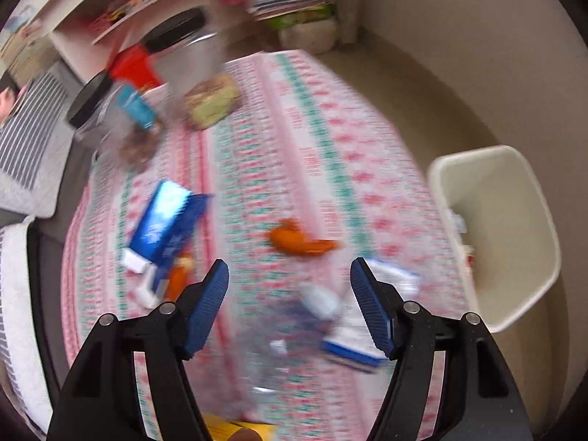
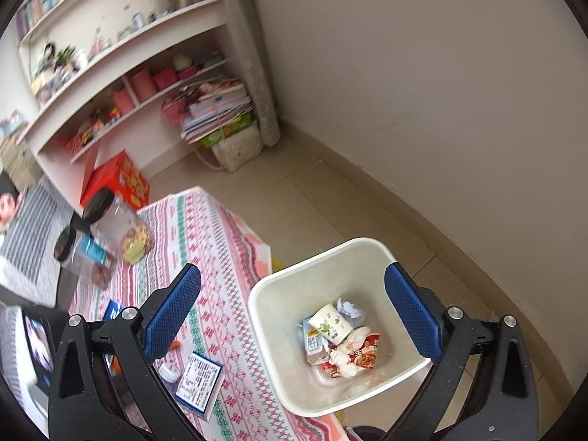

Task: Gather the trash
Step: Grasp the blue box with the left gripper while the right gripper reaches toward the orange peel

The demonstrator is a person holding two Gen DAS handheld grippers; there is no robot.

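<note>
My left gripper (image 1: pixel 290 275) is open above the patterned tablecloth (image 1: pixel 294 128); the view is blurred. Under and between its fingers lies a clear plastic bottle (image 1: pixel 294 330) with a white cap, beside a blue-and-white carton (image 1: pixel 352 345). An orange wrapper (image 1: pixel 297 242) lies ahead, and a blue box (image 1: pixel 165 220) to the left. My right gripper (image 2: pixel 294 294) is open and empty above the white trash bin (image 2: pixel 279 349), which holds a paper cup (image 2: pixel 330 323), a milk carton (image 2: pixel 316 345), tissues and a red wrapper. The bin also shows in the left wrist view (image 1: pixel 536 257).
Two clear jars with black lids (image 2: pixel 117 220) stand at the table's far end. A red box (image 2: pixel 117 180) and white shelves (image 2: pixel 121 84) stand behind. A striped cushion (image 2: pixel 29 242) is at the left. The bin stands on a beige floor (image 2: pixel 330 198) by the wall.
</note>
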